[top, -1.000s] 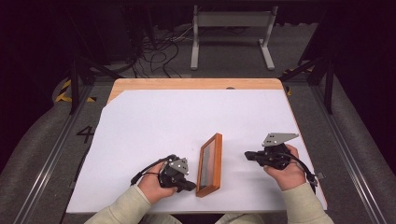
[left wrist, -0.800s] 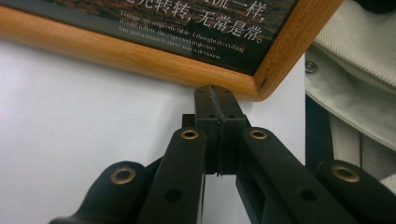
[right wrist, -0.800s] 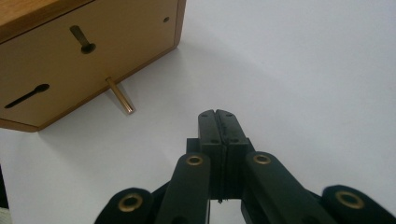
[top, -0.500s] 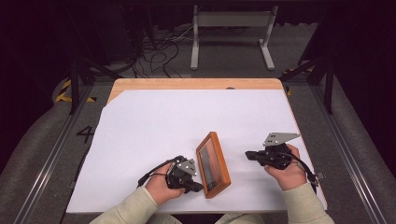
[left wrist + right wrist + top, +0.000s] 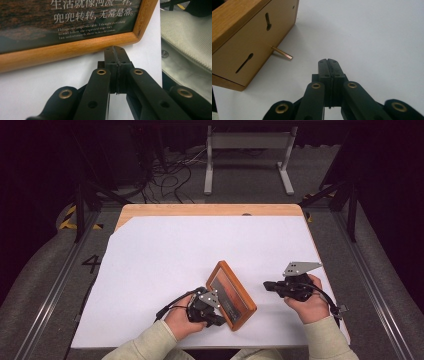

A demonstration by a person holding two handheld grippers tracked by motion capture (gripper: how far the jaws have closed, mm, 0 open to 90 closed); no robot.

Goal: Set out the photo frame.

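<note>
Two hand-held grippers, both with jaws pressed together and holding nothing. Left hand-held gripper (image 5: 218, 321) noses right up against the lower edge of the wooden frame (image 5: 231, 295), which leans tilted near the table's (image 5: 165, 250) front edge. Right hand-held gripper (image 5: 267, 285) waits just beside the frame's back.

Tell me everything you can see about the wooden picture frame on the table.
The picture frame is a rectangle with an orange-brown wooden border around a dark picture bearing white Chinese and small English text. Its plain tan back has two keyhole hanging slots and a thin brass-coloured peg sticking out. It stands tilted on the white sheet near the table's front edge, picture toward the person's left. The shut jaws of the left gripper appear to touch its lower border; the right gripper is apart from it.
</note>
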